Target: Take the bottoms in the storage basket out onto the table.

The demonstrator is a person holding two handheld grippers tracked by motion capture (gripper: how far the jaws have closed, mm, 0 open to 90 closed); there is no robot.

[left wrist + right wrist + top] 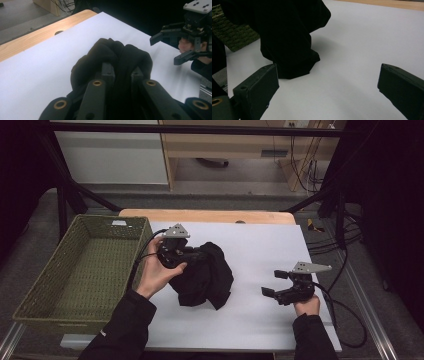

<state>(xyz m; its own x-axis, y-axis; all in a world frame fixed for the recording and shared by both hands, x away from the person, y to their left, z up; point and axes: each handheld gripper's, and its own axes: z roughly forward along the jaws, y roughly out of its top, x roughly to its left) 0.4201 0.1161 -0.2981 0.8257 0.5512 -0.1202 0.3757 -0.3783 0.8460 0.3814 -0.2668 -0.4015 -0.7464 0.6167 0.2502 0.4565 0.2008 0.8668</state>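
Left hand-held gripper [200,255] pinches the cloth [207,277]; right hand-held gripper [272,282] spread. Keep your pinch firm while carrying it to the basket [80,270].

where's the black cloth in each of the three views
High view: black cloth at table centre, bunched in the left gripper, right of the basket.
Left gripper view: centre, pinched between the jaws.
Right gripper view: upper left, hanging onto the sheet.
Shared landmark: the white sheet.
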